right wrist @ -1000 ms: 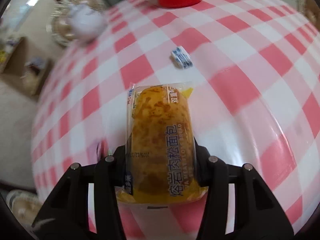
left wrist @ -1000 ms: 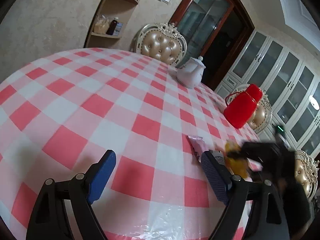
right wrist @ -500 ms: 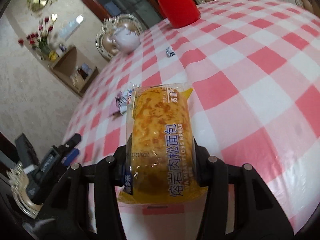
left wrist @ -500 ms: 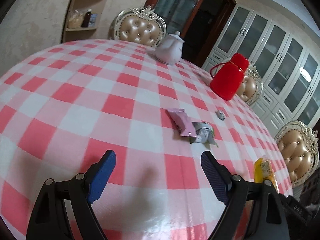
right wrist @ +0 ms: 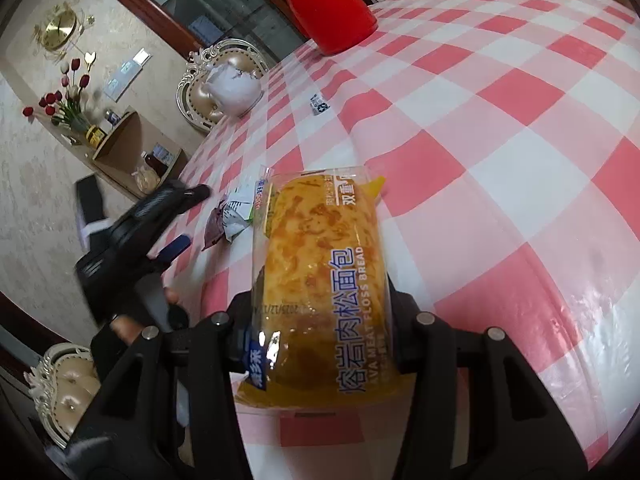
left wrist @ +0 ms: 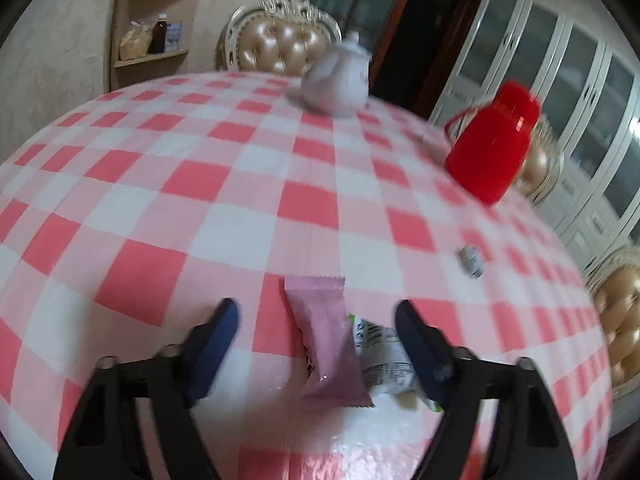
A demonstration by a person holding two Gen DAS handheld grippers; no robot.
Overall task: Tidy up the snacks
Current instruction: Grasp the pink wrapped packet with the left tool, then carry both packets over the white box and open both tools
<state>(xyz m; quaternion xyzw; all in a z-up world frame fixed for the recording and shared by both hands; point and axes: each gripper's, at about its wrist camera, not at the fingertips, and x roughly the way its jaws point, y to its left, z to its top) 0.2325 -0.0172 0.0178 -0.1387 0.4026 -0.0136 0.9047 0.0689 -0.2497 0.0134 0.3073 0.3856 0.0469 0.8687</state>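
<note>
Snacks mostly unsorted: right gripper (right wrist: pixel 320 320) clamps the meat floss bread (right wrist: pixel 320 276), left gripper (left wrist: pixel 316 340) closing around the pink packet (left wrist: pixel 326 340) near the table's (left wrist: pixel 240 240) edge, untouched yet.

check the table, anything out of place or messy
The snacks are scattered. A pink packet lies skewed with one edge over a crumpled white wrapper, between the closing jaws of the left gripper. A small packet sits alone near the red jug. Nothing looks spilled or torn.
</note>
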